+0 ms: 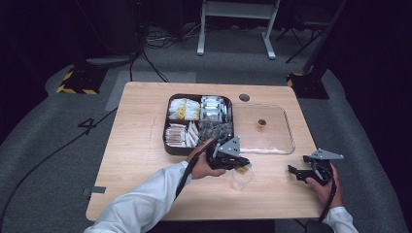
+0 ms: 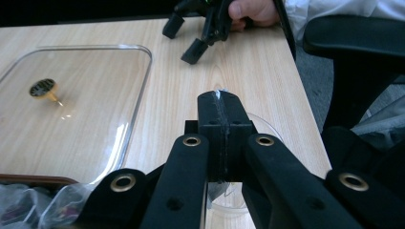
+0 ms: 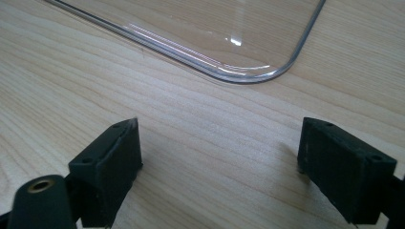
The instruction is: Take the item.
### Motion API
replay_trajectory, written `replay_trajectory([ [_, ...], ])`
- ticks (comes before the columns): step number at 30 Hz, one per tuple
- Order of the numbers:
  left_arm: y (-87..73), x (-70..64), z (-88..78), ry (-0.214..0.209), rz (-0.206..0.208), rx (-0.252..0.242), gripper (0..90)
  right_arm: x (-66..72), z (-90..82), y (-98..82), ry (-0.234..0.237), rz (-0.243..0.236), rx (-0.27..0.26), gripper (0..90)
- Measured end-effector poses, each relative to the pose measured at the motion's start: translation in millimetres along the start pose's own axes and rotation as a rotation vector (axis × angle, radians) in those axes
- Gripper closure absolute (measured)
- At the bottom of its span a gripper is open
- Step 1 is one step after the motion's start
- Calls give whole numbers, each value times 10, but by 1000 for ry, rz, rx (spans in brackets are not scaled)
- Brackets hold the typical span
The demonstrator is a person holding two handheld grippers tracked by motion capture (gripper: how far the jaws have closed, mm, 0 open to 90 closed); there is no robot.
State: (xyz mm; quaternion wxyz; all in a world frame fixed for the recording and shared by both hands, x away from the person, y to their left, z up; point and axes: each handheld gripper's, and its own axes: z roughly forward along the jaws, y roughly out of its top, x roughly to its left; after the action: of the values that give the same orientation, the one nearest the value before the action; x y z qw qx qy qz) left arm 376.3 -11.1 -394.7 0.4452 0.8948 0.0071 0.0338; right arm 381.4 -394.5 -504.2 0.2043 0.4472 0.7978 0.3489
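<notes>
Packet pinched over the glass cup

Jaws on our left gripper (image 1: pixel 241 165) are pressed tight together just below the middle of the high view, and a thin clear film edge shows between the pads in the left gripper view. We read that as a small packet (image 1: pixel 243 169) with a yellow label, held right above a clear glass cup (image 1: pixel 241 178) that stands on the table (image 1: pixel 141 145) below centre. In the left gripper view the cup's rim (image 2: pixel 267 125) curves out from behind the closed jaws, low in the frame.

Our right gripper (image 1: pixel 297 174) rests on the wood at the lower right of the high view, jaws spread wide with nothing between them; the right gripper view shows bare wood between its pads.

A clear tray (image 1: pixel 286 127) lies right of centre with a small gold piece (image 1: pixel 261 124) on it. Touching its left edge sits a dark box (image 1: pixel 167 127) packed with sachets, in the upper middle of the frame.
</notes>
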Motion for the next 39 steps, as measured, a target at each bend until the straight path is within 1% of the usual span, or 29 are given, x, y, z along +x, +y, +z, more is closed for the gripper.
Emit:
replay_trajectory([
  [2,-9,-5,38,-8,-4,5,894,1,0,0,-1,-1,0,151],
  [5,-28,-5,88,-17,3,12,893,0,0,0,0,0,0,151],
  [6,-36,-8,105,-19,-4,18,893,1,0,0,0,-1,0,151],
  [8,-48,-13,138,-26,0,29,892,1,0,0,-1,-1,0,151],
  [13,-71,-21,210,-33,6,54,889,0,-1,0,0,-1,1,151],
  [18,-85,-14,259,-39,4,65,869,1,-1,0,0,-2,0,151],
  [23,-86,-27,272,-34,1,81,829,1,-1,0,0,-2,0,151],
  [26,-88,-30,272,-36,12,86,833,2,-1,0,-1,-1,0,151],
  [32,-94,-30,264,-39,7,96,834,2,-1,0,-1,-1,0,151],
  [39,-100,-12,241,-36,3,85,825,1,-1,0,-1,-1,0,151],
])
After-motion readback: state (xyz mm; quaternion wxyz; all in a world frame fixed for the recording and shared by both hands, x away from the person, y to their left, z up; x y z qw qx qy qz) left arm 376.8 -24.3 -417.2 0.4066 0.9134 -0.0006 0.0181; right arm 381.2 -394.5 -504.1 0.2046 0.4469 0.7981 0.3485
